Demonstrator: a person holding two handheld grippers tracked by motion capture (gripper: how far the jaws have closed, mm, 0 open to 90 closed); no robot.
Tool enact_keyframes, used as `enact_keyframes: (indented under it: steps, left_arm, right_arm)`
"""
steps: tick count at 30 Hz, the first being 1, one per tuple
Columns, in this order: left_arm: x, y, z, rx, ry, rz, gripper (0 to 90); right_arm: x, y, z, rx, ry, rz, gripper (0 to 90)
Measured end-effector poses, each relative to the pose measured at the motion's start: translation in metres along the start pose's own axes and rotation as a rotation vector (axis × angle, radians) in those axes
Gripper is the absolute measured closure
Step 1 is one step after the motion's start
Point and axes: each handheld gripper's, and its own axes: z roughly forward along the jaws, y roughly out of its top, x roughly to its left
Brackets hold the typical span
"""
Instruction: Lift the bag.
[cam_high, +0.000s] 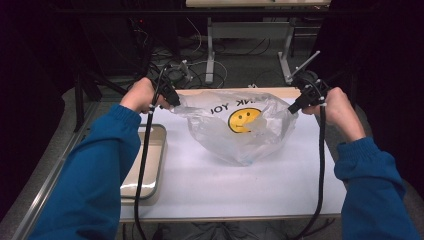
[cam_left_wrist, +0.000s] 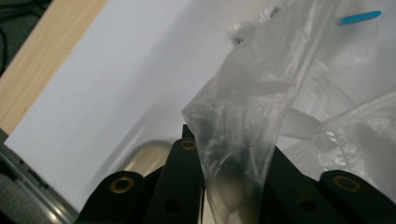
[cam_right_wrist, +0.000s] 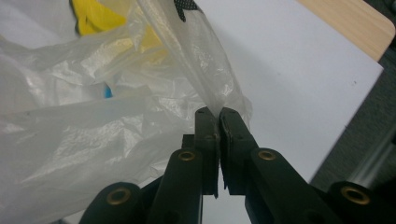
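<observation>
The clear crinkled plastic bag with a yellow smiley face (cam_high: 240, 127) sits at the far middle of your white table (cam_high: 225, 190). Your left gripper (cam_high: 176, 101) pinches its left handle; your right gripper (cam_high: 294, 107) clamps its right handle. A metal tray (cam_high: 150, 175) lies near left.

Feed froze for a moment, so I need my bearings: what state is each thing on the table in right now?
Plastic bag: translucent, crumpled, stretched between both grippers, its bottom resting on the table.
Left gripper: shut on the bag's left handle.
Right gripper: shut on the bag's right handle.
Metal tray: flat at the table's left edge; nothing seen in its visible part.
</observation>
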Motion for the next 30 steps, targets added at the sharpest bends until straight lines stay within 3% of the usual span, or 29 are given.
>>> enact_keyframes:
  steps: [5,8,16,23,30]
  left_arm:
    - [-0.003,-0.013,0.028,-0.094,0.003,-0.041,90.0]
    - [-0.001,-0.023,0.047,-0.162,0.004,-0.113,90.0]
    - [0.004,-0.04,0.086,-0.255,0.013,-0.223,89.8]
    - [-0.004,-0.045,0.112,-0.239,0.057,-0.238,89.8]
    - [-0.006,-0.051,0.125,-0.238,0.061,-0.249,87.1]
  right_arm:
    - [-0.005,-0.021,0.027,-0.099,-0.001,0.03,87.2]
    - [-0.005,-0.033,0.045,-0.152,0.002,0.04,87.2]
    - [-0.001,-0.051,0.085,-0.244,0.0,0.062,86.9]
    - [-0.004,-0.061,0.111,-0.298,-0.03,0.056,86.9]
    - [-0.003,-0.064,0.12,-0.318,-0.022,0.058,84.9]
